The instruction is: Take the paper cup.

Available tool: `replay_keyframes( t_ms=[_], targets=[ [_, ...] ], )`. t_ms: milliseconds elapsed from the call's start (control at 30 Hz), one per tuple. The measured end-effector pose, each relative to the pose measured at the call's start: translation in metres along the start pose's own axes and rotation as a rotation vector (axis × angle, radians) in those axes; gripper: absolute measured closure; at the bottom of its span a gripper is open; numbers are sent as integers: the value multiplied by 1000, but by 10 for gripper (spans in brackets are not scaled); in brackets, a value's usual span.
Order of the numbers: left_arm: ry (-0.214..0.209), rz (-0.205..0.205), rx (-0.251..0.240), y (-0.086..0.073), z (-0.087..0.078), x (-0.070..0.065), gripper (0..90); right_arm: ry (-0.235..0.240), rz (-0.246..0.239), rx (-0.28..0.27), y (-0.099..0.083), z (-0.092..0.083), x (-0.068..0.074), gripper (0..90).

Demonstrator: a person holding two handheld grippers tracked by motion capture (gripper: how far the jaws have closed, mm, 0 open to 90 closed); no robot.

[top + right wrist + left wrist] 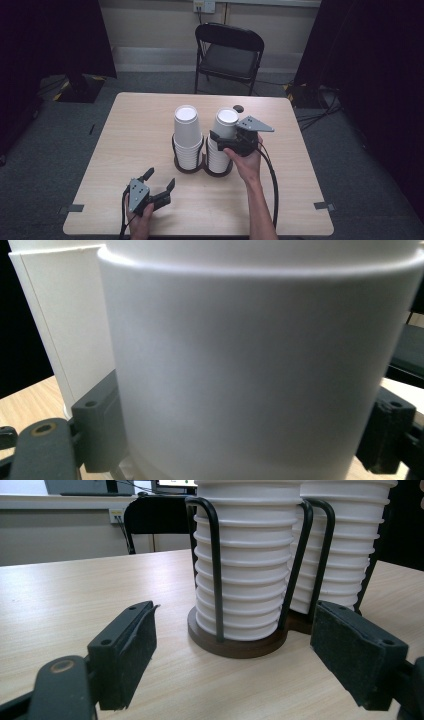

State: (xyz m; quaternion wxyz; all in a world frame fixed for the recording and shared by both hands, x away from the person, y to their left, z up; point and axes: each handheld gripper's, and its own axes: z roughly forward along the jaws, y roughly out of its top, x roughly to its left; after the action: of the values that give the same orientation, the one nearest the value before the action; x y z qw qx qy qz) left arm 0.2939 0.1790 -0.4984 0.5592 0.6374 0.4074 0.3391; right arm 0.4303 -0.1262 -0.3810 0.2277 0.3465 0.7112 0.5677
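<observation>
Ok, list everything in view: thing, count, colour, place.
Cup stacks: two, white, upside down in the holder at mid-table, left stack and right stack.
Cup holder: one, dark base with black wire loops, mid-table.
Table: one, light wood, centre of the room.
Folding chair: one, black, beyond the table's far edge.
Small round thing: one, dark, near the table's far edge; too small to identify.
Curtains: dark, at both sides of the room.
Wall socket: one, pale, on the far wall.
Left tool: one, black, near the table's front left, jaws open, holding nothing.
Right tool: one, black, jaws either side of the right stack's top cup; contact unclear.
</observation>
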Motion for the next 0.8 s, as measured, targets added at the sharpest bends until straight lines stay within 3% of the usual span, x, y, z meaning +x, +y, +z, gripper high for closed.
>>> replay_keyframes(
  t_ms=[367,800],
  targets=[
    [1,3,0,0,0,0,184,-31,-18,14,-5,2,6,126],
    [1,3,0,0,0,0,184,-17,-22,35,2,1,4,152]
  ],
)
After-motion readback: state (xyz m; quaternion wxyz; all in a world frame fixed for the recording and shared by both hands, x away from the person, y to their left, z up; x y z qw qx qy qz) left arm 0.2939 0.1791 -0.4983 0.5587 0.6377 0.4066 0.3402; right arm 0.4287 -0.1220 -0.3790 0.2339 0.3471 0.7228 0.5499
